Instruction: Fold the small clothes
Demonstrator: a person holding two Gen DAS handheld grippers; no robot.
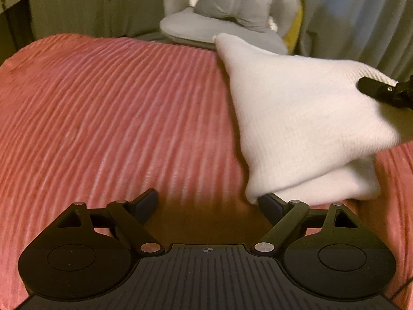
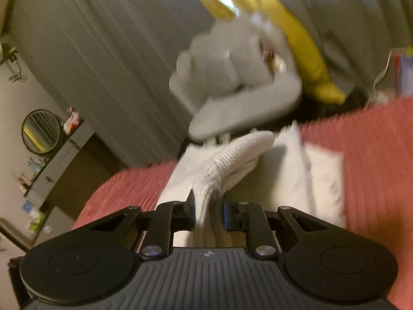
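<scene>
A white knitted garment point(image 1: 296, 108) lies on the pink ribbed bedspread point(image 1: 116, 108), part of it lifted off the bed at the right. My right gripper point(image 2: 207, 210) is shut on the garment's ribbed edge point(image 2: 227, 162), which bunches between the two pads; its black fingers point(image 1: 374, 89) show at the right edge of the left wrist view, pulling the cloth up. My left gripper point(image 1: 209, 201) hovers low over the bedspread, open wide, with nothing between its fingers. Its right fingertip point(image 1: 271, 202) sits just under the garment's near folded corner.
Beyond the bed stands a grey cushioned seat point(image 1: 219, 28) with a grey pillow point(image 1: 235, 5). Grey curtains point(image 2: 116, 38) and yellow fabric point(image 2: 296, 38) hang behind. A dresser with a round mirror point(image 2: 41, 131) stands left of the bed.
</scene>
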